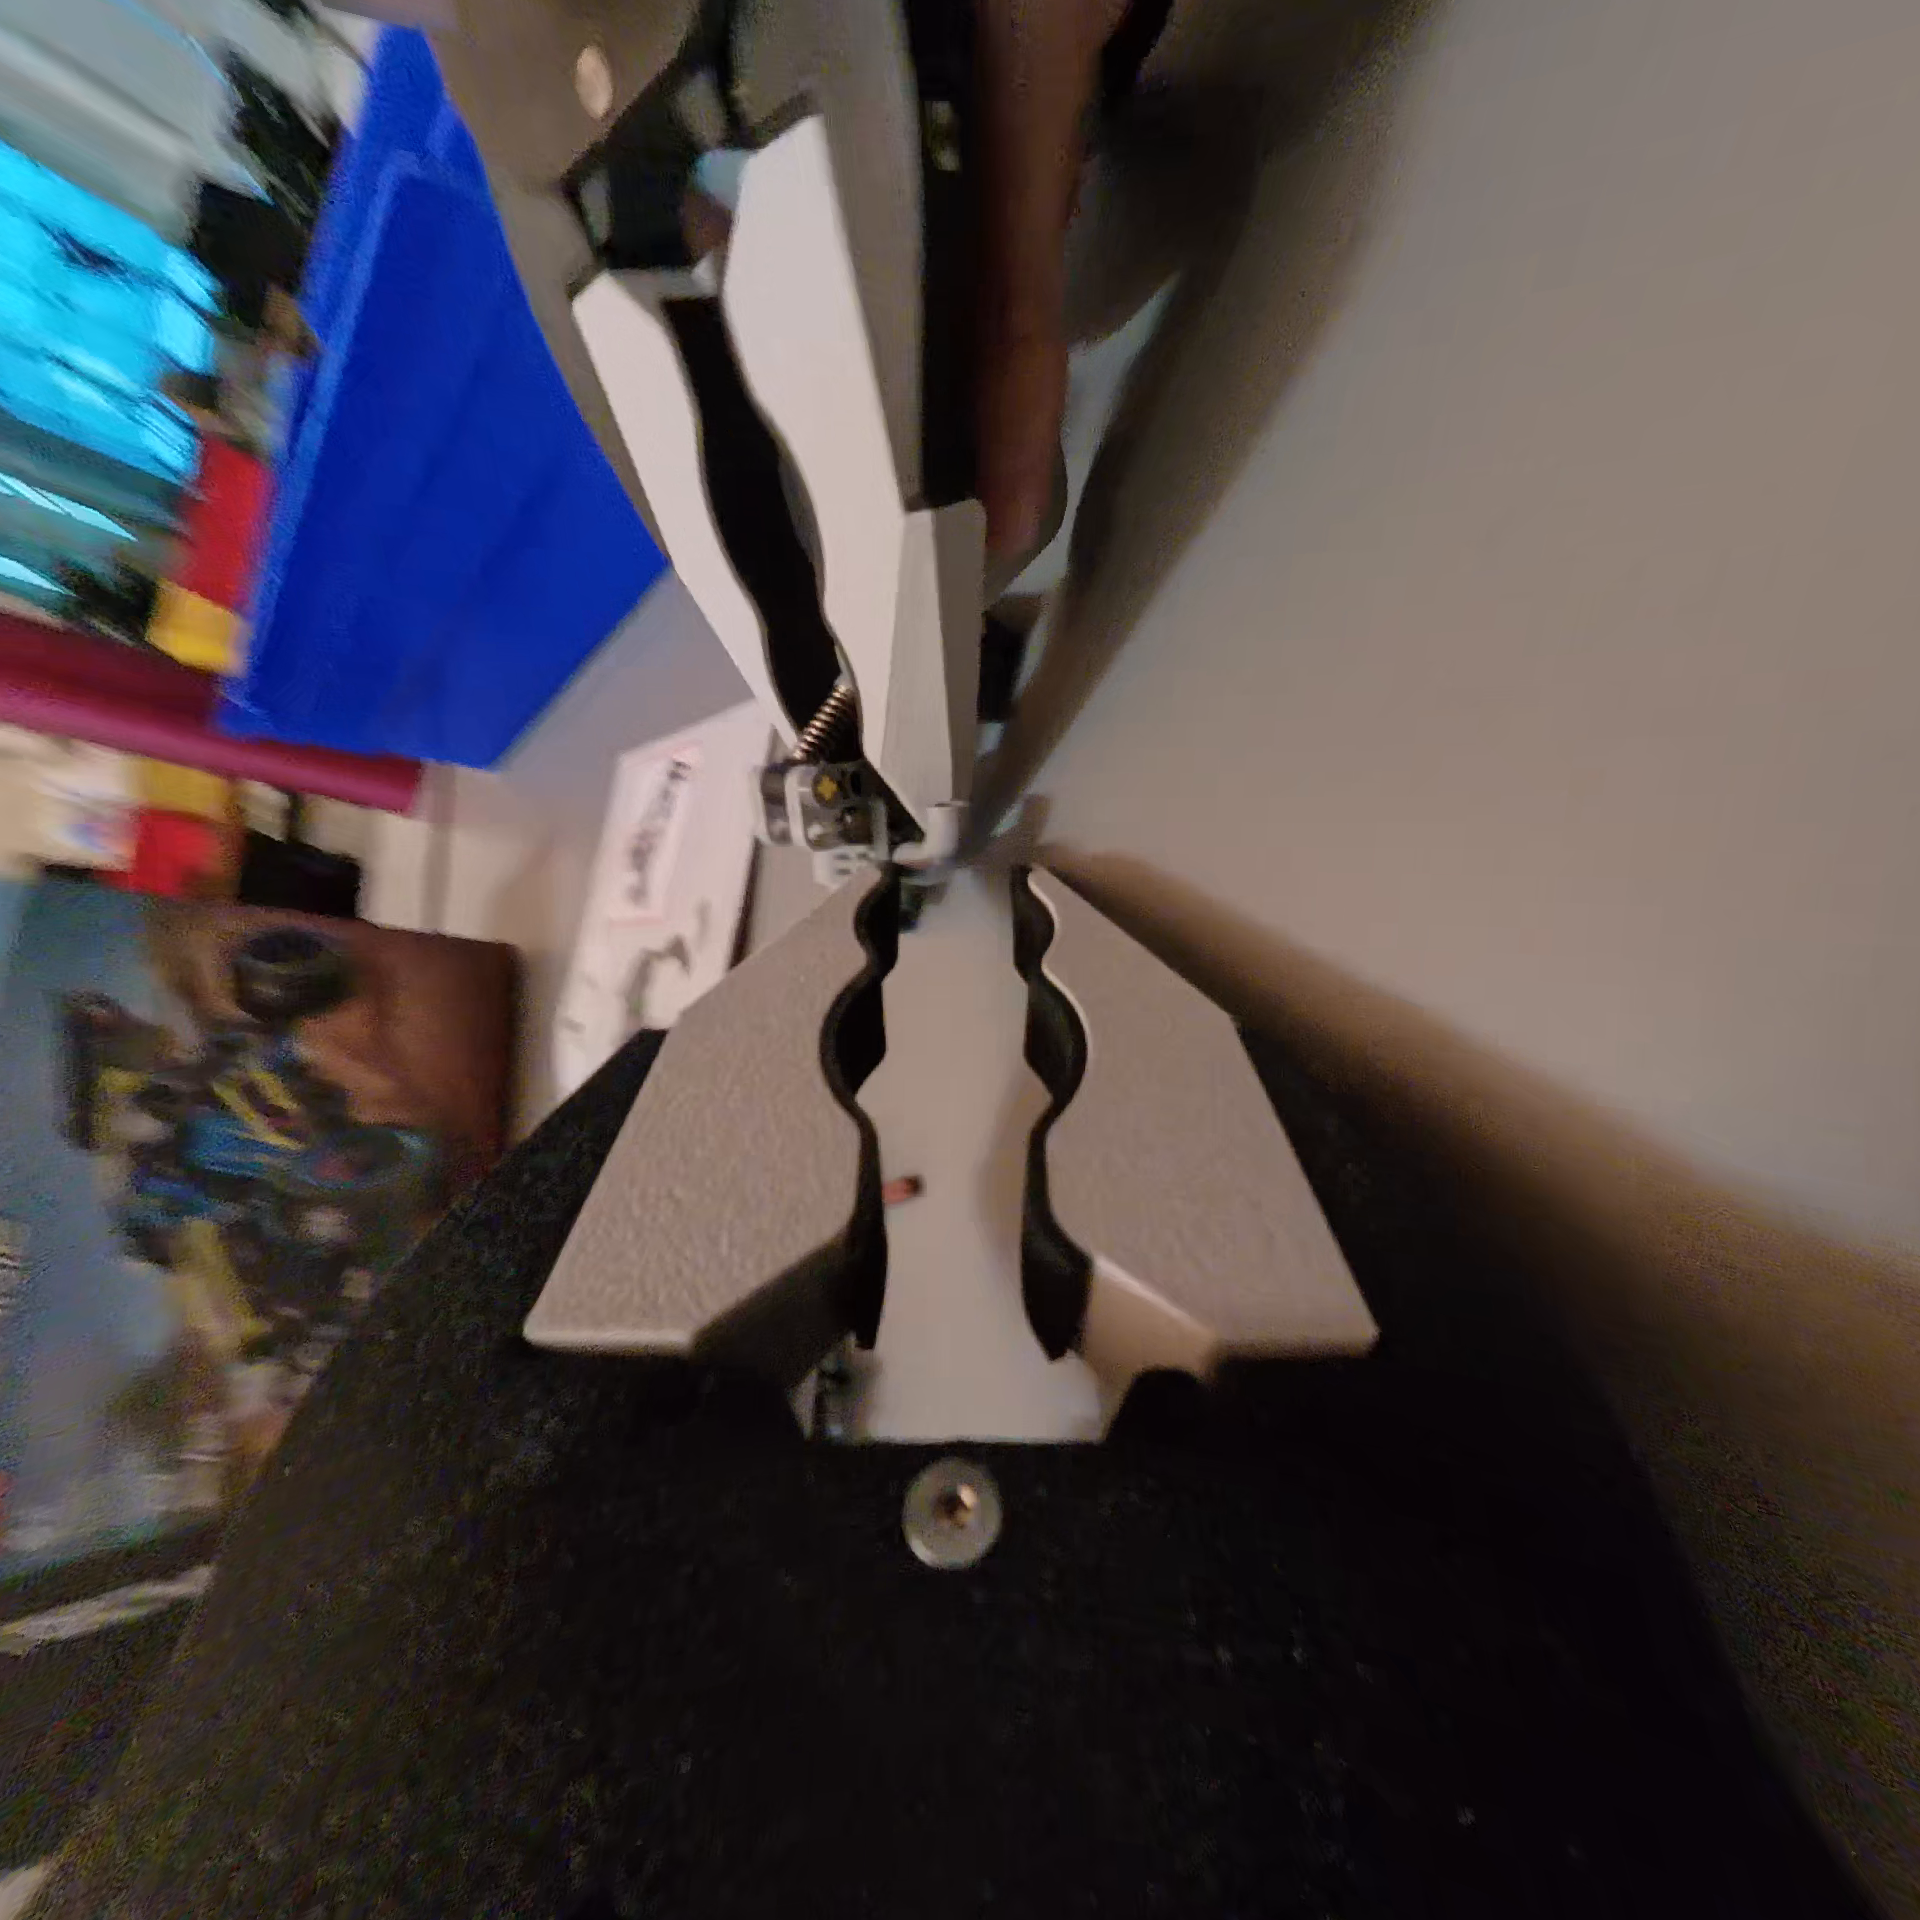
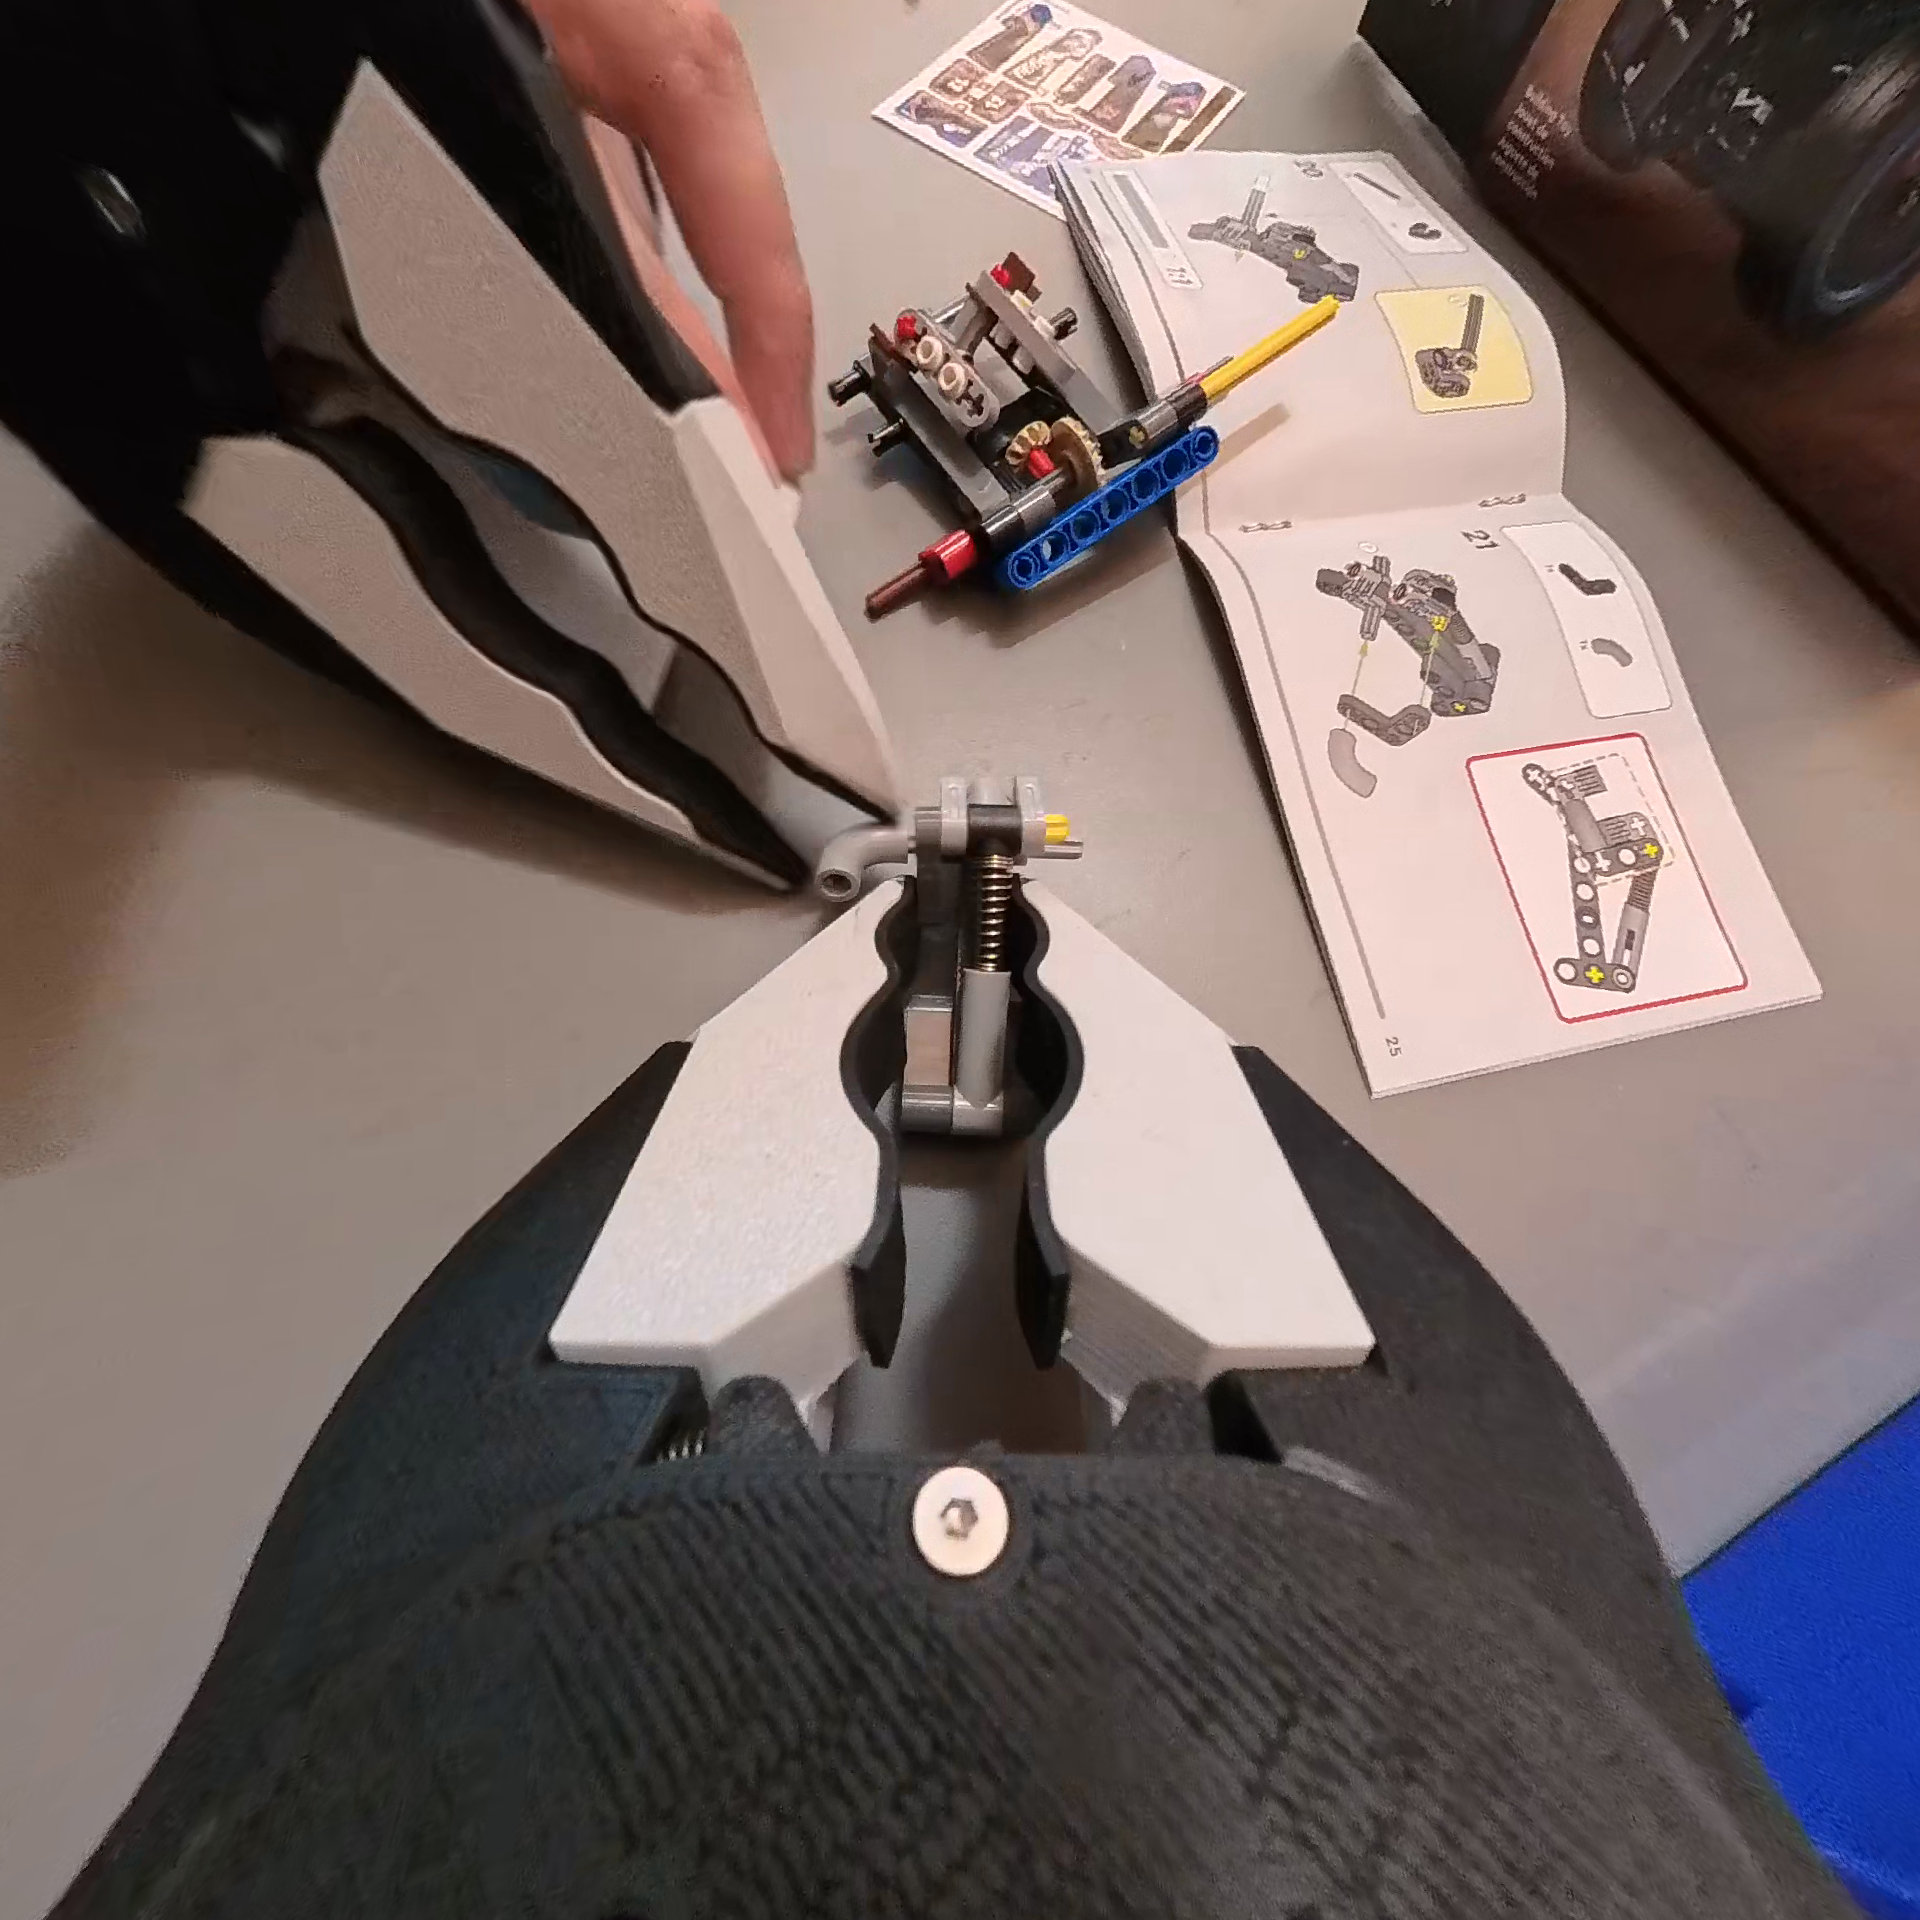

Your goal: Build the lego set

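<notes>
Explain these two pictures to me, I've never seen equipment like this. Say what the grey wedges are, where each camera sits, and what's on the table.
The grey wedges are two-finger grippers held by a person; each carries a camera looking along its fingers.

The right wrist view shows the right gripper clamping a grey spring assembly. The left gripper comes in from the upper left, its tips at a small curved grey piece.

The left wrist view is blurred and tilted.

On the grey table lie a partly built model, an open instruction booklet and a sticker sheet.
</notes>
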The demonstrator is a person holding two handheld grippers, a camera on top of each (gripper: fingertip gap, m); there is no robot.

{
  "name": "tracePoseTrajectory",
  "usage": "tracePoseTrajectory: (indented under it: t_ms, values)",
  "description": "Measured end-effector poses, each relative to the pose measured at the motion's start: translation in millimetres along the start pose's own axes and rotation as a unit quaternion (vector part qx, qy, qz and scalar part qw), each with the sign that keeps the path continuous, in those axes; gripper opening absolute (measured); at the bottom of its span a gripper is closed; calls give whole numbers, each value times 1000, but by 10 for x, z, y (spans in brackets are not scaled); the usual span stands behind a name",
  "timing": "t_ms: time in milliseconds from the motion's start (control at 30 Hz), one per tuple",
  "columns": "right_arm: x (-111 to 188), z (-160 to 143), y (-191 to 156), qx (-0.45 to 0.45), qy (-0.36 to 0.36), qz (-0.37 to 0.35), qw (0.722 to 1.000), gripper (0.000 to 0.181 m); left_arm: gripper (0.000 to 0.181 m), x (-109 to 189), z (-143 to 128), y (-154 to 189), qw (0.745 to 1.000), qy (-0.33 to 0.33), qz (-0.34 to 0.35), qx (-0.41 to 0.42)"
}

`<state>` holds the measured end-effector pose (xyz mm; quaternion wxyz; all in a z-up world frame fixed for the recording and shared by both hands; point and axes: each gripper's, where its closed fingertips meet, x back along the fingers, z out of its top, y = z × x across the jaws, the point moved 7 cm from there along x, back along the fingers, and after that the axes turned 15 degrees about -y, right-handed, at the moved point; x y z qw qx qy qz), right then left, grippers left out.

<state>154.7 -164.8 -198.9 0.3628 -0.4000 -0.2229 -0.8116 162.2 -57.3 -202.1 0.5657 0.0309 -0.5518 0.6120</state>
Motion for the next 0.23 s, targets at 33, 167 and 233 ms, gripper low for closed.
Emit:
tracePoseTrajectory:
  t_ms: [33, 167, 233]
  values:
    - [0, 0, -1, 1, 0, -2, 1000, 14, 19, 49, 18, -27, 998, -4, -28, 49]
    - [1, 1, 4, -4, 0, 3, 1000, 14, 21, 178, 64, -177, 955, 14, -105, 276]
    - [1, 2, 2, -11, -1, 4, 1000, 14, 31, 174, 70, -165, 926, 9, -150, 345]
